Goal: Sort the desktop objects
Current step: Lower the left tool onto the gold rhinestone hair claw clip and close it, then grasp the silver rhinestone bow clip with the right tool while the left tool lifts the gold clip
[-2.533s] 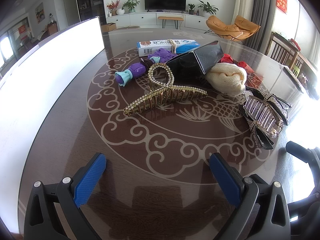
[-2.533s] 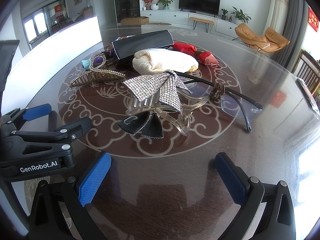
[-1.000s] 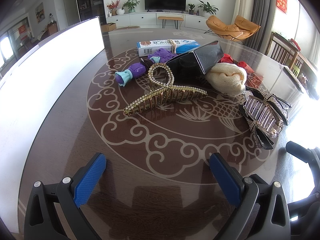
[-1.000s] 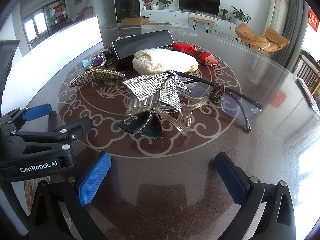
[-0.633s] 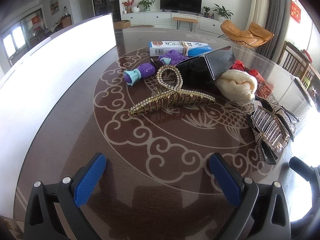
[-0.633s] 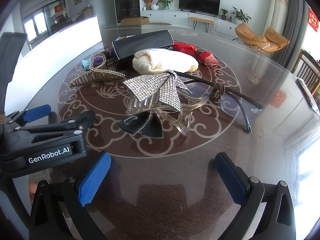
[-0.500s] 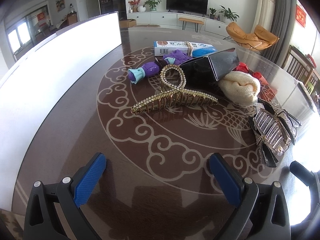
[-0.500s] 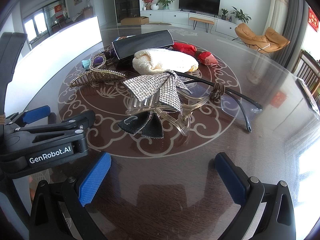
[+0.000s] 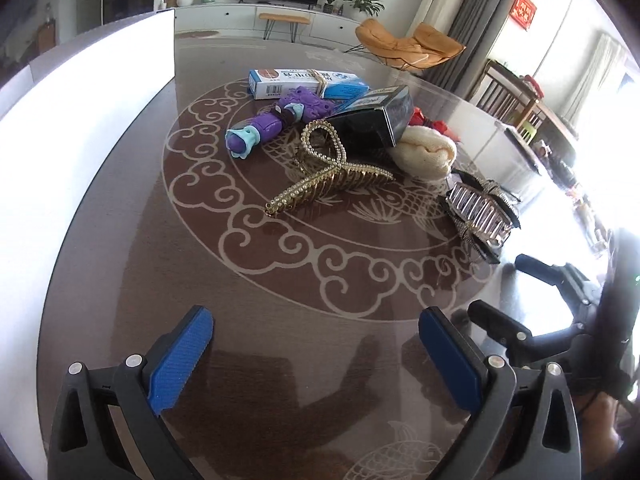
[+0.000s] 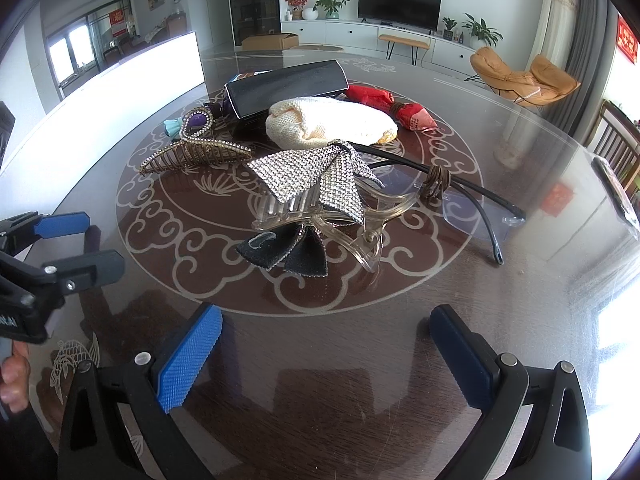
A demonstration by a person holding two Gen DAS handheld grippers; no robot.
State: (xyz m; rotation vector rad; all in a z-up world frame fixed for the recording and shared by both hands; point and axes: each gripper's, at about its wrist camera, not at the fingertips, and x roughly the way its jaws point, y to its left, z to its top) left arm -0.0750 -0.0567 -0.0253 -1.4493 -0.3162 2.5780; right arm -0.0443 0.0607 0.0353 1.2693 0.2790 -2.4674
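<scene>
A dark glass-topped table (image 9: 132, 280) with a pale scroll-and-fish pattern carries a cluster of things. Directly on it lie a blue-and-white box (image 9: 304, 82), a purple toy (image 9: 264, 128), a gold claw clip (image 9: 332, 178), a black case (image 10: 284, 90), a cream knit pouch (image 10: 332, 122), a red packet (image 10: 392, 108), a rhinestone bow clip (image 10: 316, 196) and glasses (image 10: 476, 204).

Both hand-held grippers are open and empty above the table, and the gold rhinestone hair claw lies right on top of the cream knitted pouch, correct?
Not quite. The gold hair claw lies on the table itself, beside the cream knitted pouch, not on it; the left wrist view shows this. The left hand-held gripper and right hand-held gripper are indeed open and empty.
</scene>
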